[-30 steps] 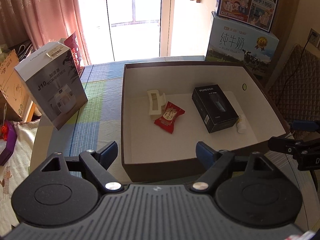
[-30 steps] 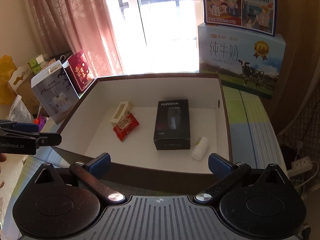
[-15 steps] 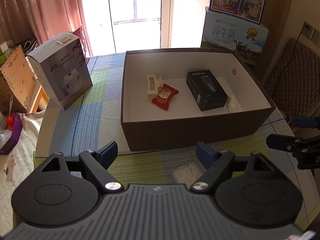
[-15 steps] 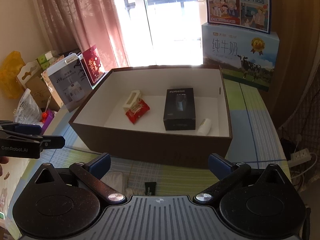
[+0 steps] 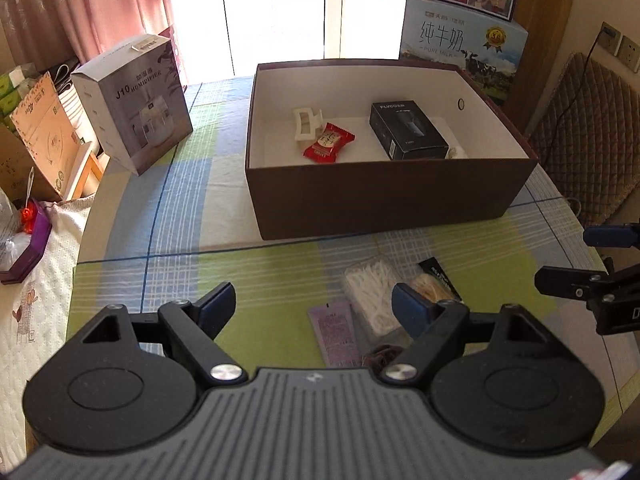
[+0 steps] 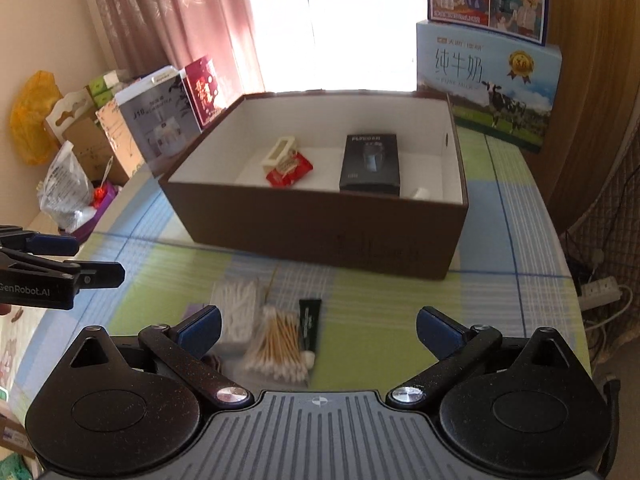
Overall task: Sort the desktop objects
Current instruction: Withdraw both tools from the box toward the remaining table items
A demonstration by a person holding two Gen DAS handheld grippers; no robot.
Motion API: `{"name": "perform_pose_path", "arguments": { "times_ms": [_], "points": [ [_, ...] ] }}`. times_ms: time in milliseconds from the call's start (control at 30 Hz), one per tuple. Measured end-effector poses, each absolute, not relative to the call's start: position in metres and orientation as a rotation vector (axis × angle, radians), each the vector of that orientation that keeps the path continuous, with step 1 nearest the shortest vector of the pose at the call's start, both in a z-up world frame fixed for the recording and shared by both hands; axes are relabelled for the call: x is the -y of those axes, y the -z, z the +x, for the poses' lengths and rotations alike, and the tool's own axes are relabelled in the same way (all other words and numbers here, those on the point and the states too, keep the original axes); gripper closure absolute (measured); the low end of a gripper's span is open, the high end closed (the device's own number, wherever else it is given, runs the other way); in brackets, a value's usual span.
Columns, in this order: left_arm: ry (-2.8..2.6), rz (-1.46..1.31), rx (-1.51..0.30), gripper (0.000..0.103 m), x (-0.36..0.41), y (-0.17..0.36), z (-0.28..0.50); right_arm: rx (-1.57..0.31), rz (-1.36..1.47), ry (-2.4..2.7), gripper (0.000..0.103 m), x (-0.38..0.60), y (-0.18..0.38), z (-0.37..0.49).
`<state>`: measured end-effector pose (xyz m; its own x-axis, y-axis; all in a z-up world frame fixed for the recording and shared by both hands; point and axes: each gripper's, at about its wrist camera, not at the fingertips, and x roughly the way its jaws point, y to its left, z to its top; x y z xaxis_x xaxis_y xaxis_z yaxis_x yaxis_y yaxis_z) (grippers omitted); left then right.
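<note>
Between picks: left gripper (image 5: 312,306) and right gripper (image 6: 318,326) hover wide open and empty above cotton-swab packs (image 6: 276,344) near the brown box (image 6: 320,228); next, descend on one.

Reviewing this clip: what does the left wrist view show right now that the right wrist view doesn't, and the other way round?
Only the left wrist view shows the purple sachet lying flat in front of the box, and a wall socket at the right.

Only the right wrist view shows the wooden-stick cotton swabs in full, a white power strip on the floor, and the yellow bag at the left.

Both show the brown box holding the black carton, red snack packet and cream clip, plus the white cotton swab pack and black tube outside it. Both grippers are open and empty.
</note>
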<state>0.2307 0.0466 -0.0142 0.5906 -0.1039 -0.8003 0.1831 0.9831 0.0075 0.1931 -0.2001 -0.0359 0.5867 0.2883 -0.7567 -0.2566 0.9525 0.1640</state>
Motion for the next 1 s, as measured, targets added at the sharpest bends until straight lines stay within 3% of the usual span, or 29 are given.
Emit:
{"name": "perform_pose_path", "arguments": {
  "times_ms": [567, 1000],
  "points": [
    [0.152, 0.1, -1.046, 0.021, -0.046, 0.057, 0.187, -0.994, 0.051, -0.331, 0.002, 0.206, 0.071, 0.168],
    [0.175, 0.064, -1.069, 0.031, -0.045, 0.074, 0.199, -1.034, 0.084, -0.272, 0.002, 0.226, 0.088, 0.167]
  ]
}}
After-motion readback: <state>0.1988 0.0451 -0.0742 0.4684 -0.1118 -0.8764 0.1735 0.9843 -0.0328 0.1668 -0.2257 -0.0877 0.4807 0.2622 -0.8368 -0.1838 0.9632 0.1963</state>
